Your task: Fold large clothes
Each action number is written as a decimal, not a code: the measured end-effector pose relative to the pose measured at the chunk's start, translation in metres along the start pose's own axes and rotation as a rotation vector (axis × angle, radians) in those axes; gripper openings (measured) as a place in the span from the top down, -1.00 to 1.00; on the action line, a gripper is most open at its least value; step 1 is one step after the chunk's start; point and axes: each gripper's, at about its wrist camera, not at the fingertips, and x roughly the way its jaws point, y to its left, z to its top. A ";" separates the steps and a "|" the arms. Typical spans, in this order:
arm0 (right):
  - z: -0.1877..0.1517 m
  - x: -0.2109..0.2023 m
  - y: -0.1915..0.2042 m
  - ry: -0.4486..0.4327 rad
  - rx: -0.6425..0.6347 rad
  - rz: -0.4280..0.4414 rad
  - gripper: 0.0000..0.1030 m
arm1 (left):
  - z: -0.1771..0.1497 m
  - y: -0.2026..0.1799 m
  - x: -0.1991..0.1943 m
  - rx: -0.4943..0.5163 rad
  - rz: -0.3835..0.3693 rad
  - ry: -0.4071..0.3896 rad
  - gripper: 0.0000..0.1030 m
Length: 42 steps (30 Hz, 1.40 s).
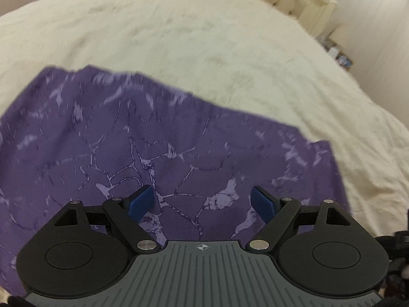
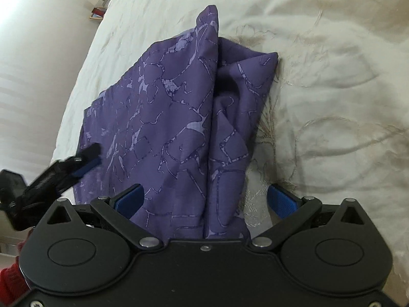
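left wrist view: left tool point(image 1: 202, 200) gapes wide, holding nothing, over the purple cloth point(image 1: 158, 153) lying on the bed point(image 1: 179, 38). right wrist view: right tool point(image 2: 204, 199) wide too, straddling the bunched fold point(image 2: 230, 117) at 12 o'clock; pinch both layers low for a clean fold.

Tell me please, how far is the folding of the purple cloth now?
Partly done. The purple cloth lies on the cream bedspread with one side already turned over, though that flap is bunched and wrinkled. Nothing is in hand: the left claw and right claw hover open above it. Left: smooth the flap and fold it smaller.
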 end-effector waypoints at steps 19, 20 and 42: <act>0.013 0.016 -0.019 0.043 0.029 0.164 -1.00 | 0.027 -0.029 0.008 0.035 0.067 -0.014 0.59; 0.014 0.016 -0.019 0.044 0.029 0.167 -1.00 | 0.031 -0.029 0.010 0.031 0.048 -0.017 0.70; 0.023 0.007 -0.052 0.018 0.135 0.250 -1.00 | -0.010 0.002 -0.019 -0.130 0.039 -0.034 0.70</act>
